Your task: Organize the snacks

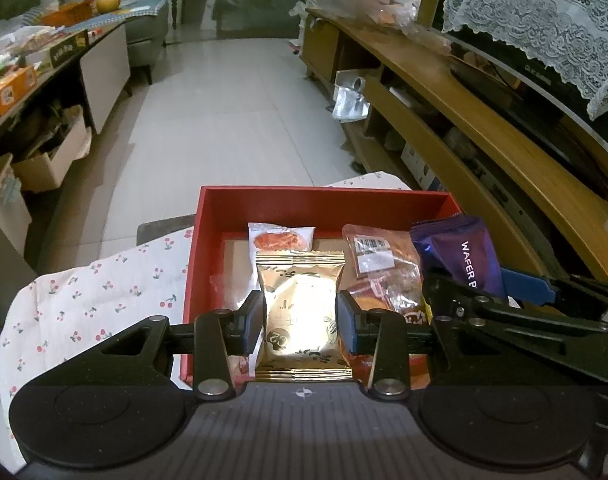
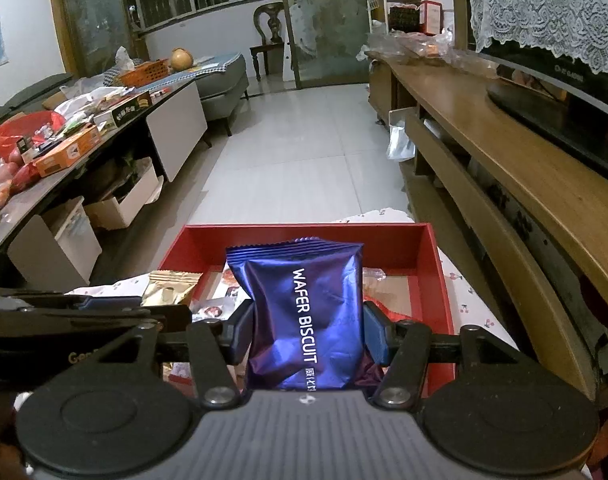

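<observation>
My left gripper (image 1: 299, 320) is shut on a gold foil snack packet (image 1: 300, 312), held above the near part of a red box (image 1: 324, 200). Inside the box lie a white packet with a red snack (image 1: 281, 237) and clear-wrapped snacks (image 1: 380, 264). My right gripper (image 2: 308, 330) is shut on a purple wafer biscuit packet (image 2: 304, 312), also over the red box (image 2: 300, 236). In the left wrist view the purple packet (image 1: 460, 252) and the right gripper's fingers (image 1: 528, 286) show at the right. In the right wrist view the gold packet (image 2: 170, 286) shows at the left.
The red box rests on a white cherry-print cloth (image 1: 92, 296). A wooden TV stand (image 2: 504, 128) with a lace-covered screen runs along the right. A low table (image 2: 84, 132) crowded with boxes and snacks stands at the left. Pale tiled floor (image 1: 232, 100) lies ahead.
</observation>
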### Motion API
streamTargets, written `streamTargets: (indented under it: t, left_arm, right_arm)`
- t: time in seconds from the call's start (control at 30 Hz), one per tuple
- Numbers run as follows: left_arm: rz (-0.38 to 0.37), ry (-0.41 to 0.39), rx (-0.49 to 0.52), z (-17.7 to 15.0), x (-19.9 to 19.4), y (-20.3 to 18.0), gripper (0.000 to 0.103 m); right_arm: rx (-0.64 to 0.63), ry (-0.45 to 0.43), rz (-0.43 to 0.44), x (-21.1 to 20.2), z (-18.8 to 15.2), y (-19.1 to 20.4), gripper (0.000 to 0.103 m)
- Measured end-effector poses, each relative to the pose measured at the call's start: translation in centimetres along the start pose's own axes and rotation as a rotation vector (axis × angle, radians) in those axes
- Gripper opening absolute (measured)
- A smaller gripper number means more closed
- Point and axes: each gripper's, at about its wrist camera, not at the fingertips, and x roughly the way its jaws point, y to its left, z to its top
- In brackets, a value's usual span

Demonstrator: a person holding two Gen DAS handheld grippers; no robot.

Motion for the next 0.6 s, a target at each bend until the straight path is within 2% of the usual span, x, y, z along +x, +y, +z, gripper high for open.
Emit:
streamTargets:
  t: [0.6]
  left_arm:
    - [0.040,0.027,-0.016,1.0,3.7,0.7,0.046]
  right_arm:
    - [0.017,0.041,-0.002,4.4,1.0,-0.6,0.081]
